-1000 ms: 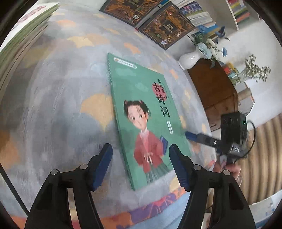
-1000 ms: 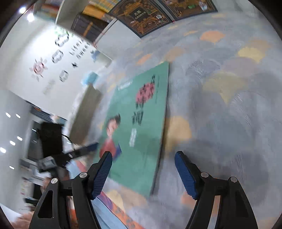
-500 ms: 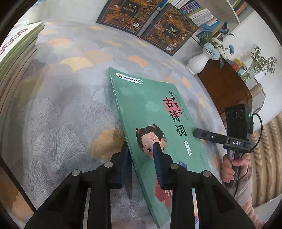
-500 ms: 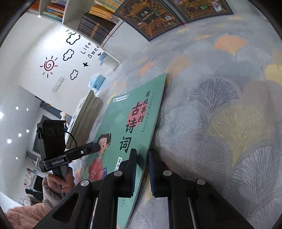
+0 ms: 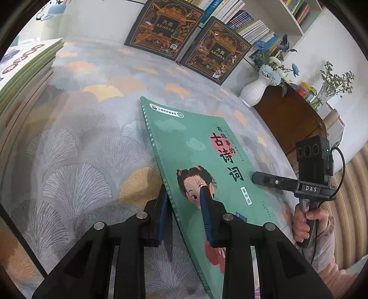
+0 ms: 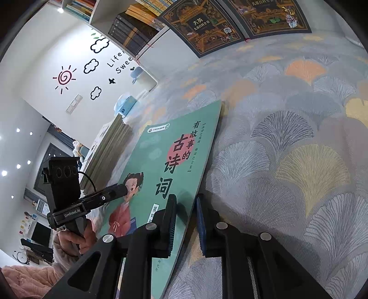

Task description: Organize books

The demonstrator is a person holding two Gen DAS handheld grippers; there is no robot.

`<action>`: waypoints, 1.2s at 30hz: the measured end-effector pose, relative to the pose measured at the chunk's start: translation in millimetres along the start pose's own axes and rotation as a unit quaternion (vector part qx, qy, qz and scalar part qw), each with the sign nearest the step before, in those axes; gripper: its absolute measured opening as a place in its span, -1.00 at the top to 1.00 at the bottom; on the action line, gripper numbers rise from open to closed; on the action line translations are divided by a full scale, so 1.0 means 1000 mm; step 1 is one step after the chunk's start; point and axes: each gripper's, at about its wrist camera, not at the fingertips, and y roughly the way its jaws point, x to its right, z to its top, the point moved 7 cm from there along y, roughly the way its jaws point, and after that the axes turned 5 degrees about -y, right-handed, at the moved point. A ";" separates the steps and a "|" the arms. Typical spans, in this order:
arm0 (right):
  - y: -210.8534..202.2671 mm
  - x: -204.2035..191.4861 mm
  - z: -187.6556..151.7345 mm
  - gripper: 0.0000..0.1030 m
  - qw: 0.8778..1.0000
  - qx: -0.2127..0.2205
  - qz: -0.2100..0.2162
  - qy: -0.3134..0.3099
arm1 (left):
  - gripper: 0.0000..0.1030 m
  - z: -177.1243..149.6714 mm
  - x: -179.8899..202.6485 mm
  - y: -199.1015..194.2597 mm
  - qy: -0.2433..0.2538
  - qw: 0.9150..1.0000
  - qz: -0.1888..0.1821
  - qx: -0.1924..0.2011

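A thin green book [image 5: 195, 147] with a girl in red on its cover is held just above the patterned rug, tilted. My left gripper [image 5: 184, 202] is shut on its spine edge near the bottom. My right gripper [image 6: 186, 207] is shut on the opposite long edge of the same green book [image 6: 174, 151]. Each gripper shows in the other's view: the right one [image 5: 255, 178] over the cover's right side, the left one [image 6: 125, 189] over the cover's left side.
A stack of green-spined books [image 5: 20, 76] stands at the left; it also shows in the right wrist view [image 6: 108, 151]. Two dark ornate books [image 5: 191, 43] lean against a bookshelf [image 5: 253, 20] at the back. A white vase [image 5: 254, 92] and a brown cabinet [image 5: 292, 124] stand at the right.
Both grippers, open one second ago, have closed on the green book's two long edges. The book has come up off the rug and closer to both cameras.
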 end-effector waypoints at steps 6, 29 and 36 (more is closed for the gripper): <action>0.000 -0.003 0.000 0.70 1.000 0.001 -0.004 -0.005 | 0.49 0.001 0.000 0.001 0.001 1.000 0.001 0.002; 0.002 -0.003 -0.002 0.67 1.000 0.007 -0.005 -0.006 | 0.46 0.001 0.004 0.003 0.025 0.999 0.028 0.008; 0.002 -0.003 -0.003 0.67 1.000 0.007 -0.002 -0.004 | 0.45 0.001 0.005 0.003 0.025 0.999 0.028 0.009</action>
